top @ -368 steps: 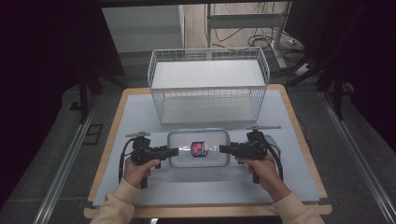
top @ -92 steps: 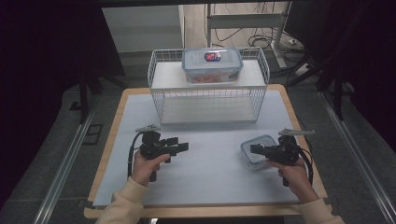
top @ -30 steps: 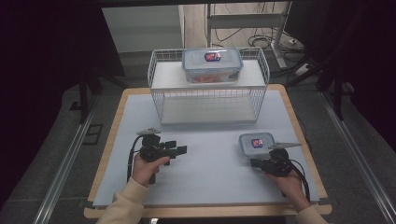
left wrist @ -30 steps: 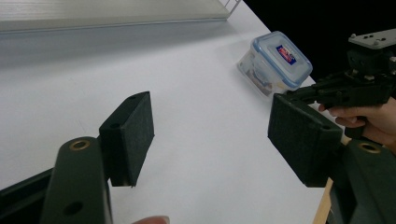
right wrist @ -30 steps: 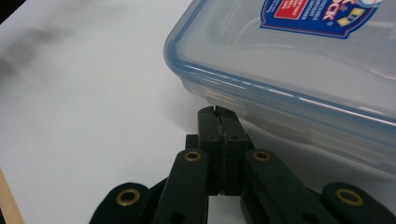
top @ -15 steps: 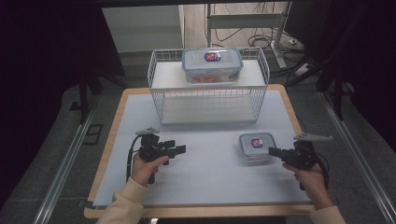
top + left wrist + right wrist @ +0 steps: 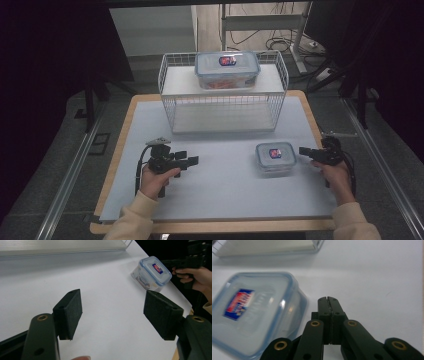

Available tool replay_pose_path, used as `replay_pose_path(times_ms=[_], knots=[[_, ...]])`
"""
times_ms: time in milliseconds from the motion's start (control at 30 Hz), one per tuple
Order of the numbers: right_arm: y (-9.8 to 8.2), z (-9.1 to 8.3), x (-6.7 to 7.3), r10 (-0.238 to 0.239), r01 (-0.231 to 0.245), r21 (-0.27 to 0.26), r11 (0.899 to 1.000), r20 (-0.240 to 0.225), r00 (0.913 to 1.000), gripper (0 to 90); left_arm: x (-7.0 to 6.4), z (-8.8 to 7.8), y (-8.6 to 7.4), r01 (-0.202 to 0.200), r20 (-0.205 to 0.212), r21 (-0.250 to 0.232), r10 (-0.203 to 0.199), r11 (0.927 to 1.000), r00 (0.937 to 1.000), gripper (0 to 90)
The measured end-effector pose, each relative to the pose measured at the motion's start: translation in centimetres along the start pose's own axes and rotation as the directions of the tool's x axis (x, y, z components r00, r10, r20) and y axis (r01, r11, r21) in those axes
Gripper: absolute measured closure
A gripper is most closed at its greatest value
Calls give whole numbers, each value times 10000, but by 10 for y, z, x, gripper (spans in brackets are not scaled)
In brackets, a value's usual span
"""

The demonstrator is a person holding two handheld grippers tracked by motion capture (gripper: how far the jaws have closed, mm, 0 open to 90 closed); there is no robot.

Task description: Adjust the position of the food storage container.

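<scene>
A small clear lidded box [image 7: 275, 157] with a blue rim and a red-blue label stands on the white table at the right. My right gripper [image 7: 304, 150] is shut and holds nothing; it points left at the box from just beside its right edge. In the right gripper view the small box [image 7: 253, 312] lies left of the closed jaws [image 7: 328, 299]. My left gripper [image 7: 194, 160] rests at the left with its jaws open and nothing between them; the small box [image 7: 151, 272] lies far off in the left gripper view. A larger lidded box [image 7: 227, 69] sits on top of the wire basket [image 7: 223, 107].
The wire basket stands upside-down at the back middle of the white board [image 7: 220, 192]. The board's wooden edge [image 7: 310, 117] runs close to the right hand. Dark floor and metal rails [image 7: 70, 170] flank the table.
My right gripper has drawn back to the right, away from the small box, and now points at it from the side. The left gripper has stayed put.
</scene>
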State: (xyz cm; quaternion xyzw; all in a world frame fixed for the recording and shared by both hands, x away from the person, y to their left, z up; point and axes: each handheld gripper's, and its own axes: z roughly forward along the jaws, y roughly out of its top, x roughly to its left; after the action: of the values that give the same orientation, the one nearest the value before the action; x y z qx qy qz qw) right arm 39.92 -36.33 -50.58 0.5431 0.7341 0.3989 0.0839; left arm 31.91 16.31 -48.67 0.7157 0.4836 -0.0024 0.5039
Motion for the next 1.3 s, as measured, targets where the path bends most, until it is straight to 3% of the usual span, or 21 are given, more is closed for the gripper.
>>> replay_pose_path(times_ms=[100,233,667,967,1100,1300], knots=[[-1,7,3,-102,104,205,9997,-120,9999,897,0,-1,0,-18,-42,-6,18,10000,10000,308],[1,10,18,-594,601,319,9977,-236,9980,898,0,-2,0,-27,-19,-35,27,10000,10000,308],[-2,22,47,-1007,1048,583,9928,-685,9926,898,2,-2,0,34,-41,30,-33,10000,10000,307],[-6,41,83,-1442,1519,730,9857,-1008,9844,898,4,-2,0,12,-64,65,-12,10000,10000,308],[-9,53,105,-1766,1867,838,9788,-1153,9775,898,5,-2,0,89,-70,88,-88,9999,9999,307],[-11,60,122,-1990,2124,925,9728,-1354,9706,898,6,-3,-1,134,-102,91,-133,9999,9999,307]])
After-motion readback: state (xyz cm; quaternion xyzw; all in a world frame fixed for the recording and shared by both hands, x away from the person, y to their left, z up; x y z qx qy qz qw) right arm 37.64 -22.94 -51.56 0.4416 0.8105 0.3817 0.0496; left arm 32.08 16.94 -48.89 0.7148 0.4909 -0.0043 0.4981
